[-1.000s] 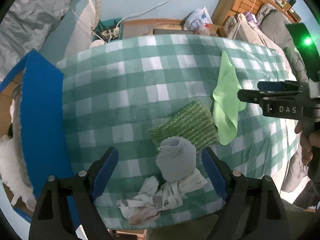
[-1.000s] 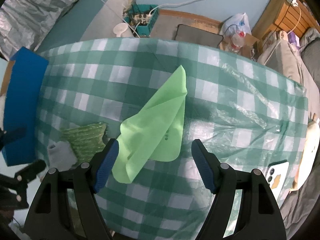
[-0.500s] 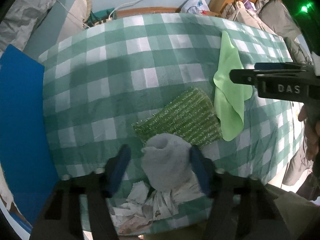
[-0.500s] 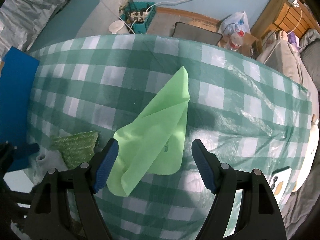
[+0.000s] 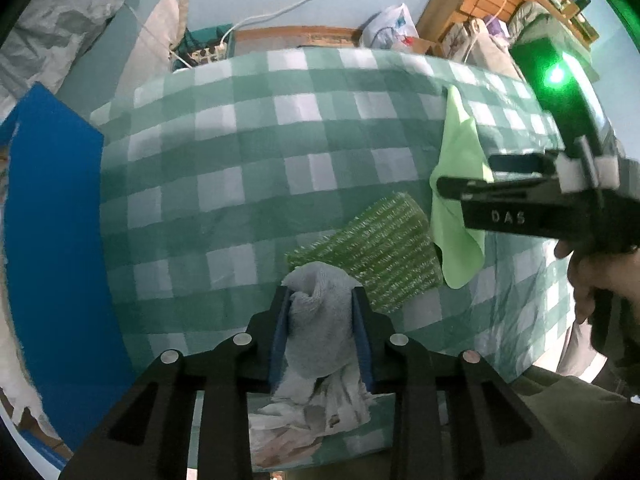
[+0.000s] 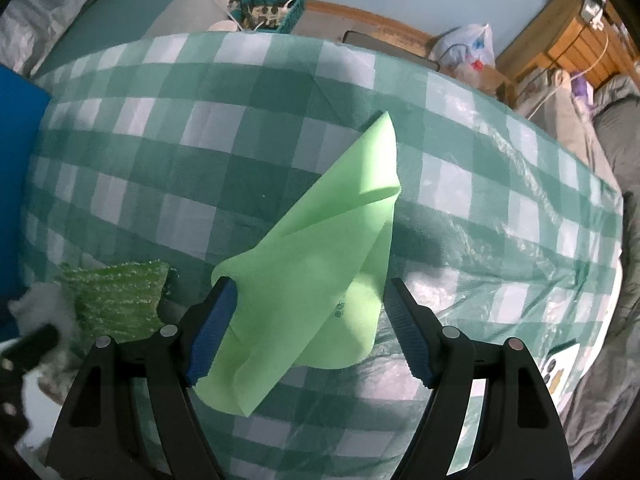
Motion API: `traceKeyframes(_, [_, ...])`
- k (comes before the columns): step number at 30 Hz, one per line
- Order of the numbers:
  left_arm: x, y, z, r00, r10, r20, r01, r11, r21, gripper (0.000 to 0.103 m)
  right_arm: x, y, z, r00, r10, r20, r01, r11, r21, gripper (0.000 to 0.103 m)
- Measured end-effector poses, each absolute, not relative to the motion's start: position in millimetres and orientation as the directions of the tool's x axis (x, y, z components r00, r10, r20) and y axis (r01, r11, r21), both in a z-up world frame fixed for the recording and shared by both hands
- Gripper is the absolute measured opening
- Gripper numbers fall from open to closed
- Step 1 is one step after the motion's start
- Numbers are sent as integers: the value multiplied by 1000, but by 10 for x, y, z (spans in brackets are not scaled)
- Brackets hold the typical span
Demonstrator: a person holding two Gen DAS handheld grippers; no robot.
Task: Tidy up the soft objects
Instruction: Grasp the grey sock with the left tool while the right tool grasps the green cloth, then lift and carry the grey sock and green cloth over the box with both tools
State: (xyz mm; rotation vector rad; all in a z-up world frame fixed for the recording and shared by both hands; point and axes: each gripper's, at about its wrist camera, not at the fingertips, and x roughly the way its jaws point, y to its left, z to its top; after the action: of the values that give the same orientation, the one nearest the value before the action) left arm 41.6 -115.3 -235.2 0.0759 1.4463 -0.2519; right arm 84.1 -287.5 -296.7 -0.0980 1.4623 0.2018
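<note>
checkered green counter [image 5: 248,184], cluttered room behind. left claw [image 5: 322,300] just closed, clamped on grey sock [image 5: 320,320] beside green scrubber [image 5: 380,248]. right claw [image 6: 312,320] apart, straddling light green cloth [image 6: 320,256]. cloth probably light and limp, best pinched at folded middle.

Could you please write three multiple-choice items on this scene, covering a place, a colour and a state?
1. Where does the sponge lie?
A. between sock and cloth
B. on the blue board
C. on the floor

2. What colour is the cloth?
A. red
B. light green
C. black

3. How do the left tongs stand?
A. wide open
B. out of view
C. shut on the sock

Answers:
1 A, it lies between the two.
2 B, it is pale green on the check tablecloth.
3 C, both pads squeeze the grey sock.
</note>
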Motion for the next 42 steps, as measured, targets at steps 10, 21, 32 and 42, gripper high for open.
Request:
traceKeyframes(10, [457, -984, -2277, 122, -114, -986, 184, 979, -91, 30, 774, -2762, -2882, 132, 103, -986, -243, 968, 68, 11])
traceKeyframes(21, [453, -902, -2183, 135, -101, -986, 190, 979, -74, 30, 800, -2772, -2678, 145, 175, -974, -225, 964, 140, 7])
traceKeyframes(32, [357, -828, -1947, 174, -129, -976, 190, 977, -95, 30, 668, -2700, -2253, 202, 211, -956, -270, 951, 153, 7])
traceKeyframes(42, [285, -758, -1763, 205, -110, -973, 198, 978, -69, 30, 537, -2548, -1893, 240, 246, -939, -311, 936, 166, 7])
